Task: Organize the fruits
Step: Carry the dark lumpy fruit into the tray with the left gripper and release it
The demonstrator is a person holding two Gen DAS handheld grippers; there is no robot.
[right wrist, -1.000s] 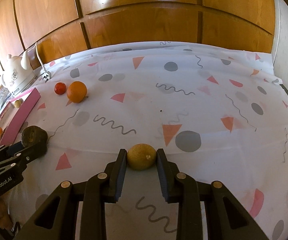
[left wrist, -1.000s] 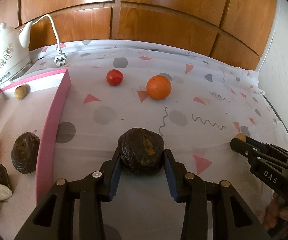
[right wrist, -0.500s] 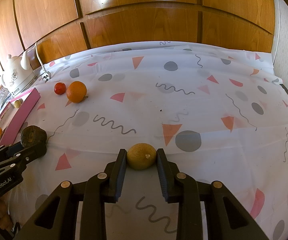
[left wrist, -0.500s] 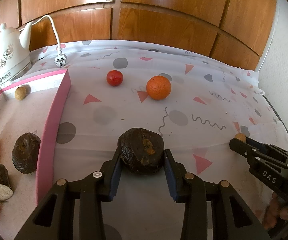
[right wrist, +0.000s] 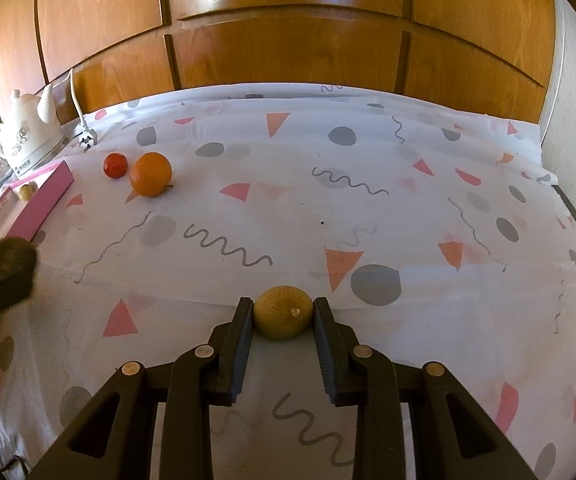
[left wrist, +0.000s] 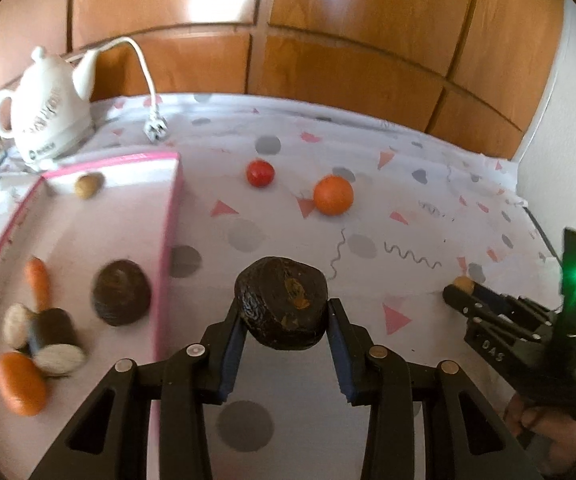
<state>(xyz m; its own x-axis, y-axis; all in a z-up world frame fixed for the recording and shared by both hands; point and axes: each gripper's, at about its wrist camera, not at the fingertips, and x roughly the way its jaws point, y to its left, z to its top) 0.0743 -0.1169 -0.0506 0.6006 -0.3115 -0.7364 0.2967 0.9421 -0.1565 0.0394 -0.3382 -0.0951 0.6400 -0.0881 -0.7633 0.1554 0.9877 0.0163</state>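
Observation:
My left gripper is shut on a dark wrinkled fruit, held a little above the patterned cloth, right of the pink-walled box. Inside the box lie a second dark fruit, carrots, cut root pieces and a small yellow-brown fruit. My right gripper is shut on a small yellow-brown fruit that rests on the cloth; the same gripper shows at the right of the left wrist view. An orange and a red tomato sit further back.
A white kettle with its cord and plug stands behind the box at the back left. Wooden panels close the far side and a white wall the right. A person's hand holds the right gripper.
My left gripper has lifted the dark fruit off the cloth and moved left, so more of the box shows. The right gripper and its fruit have stayed put.

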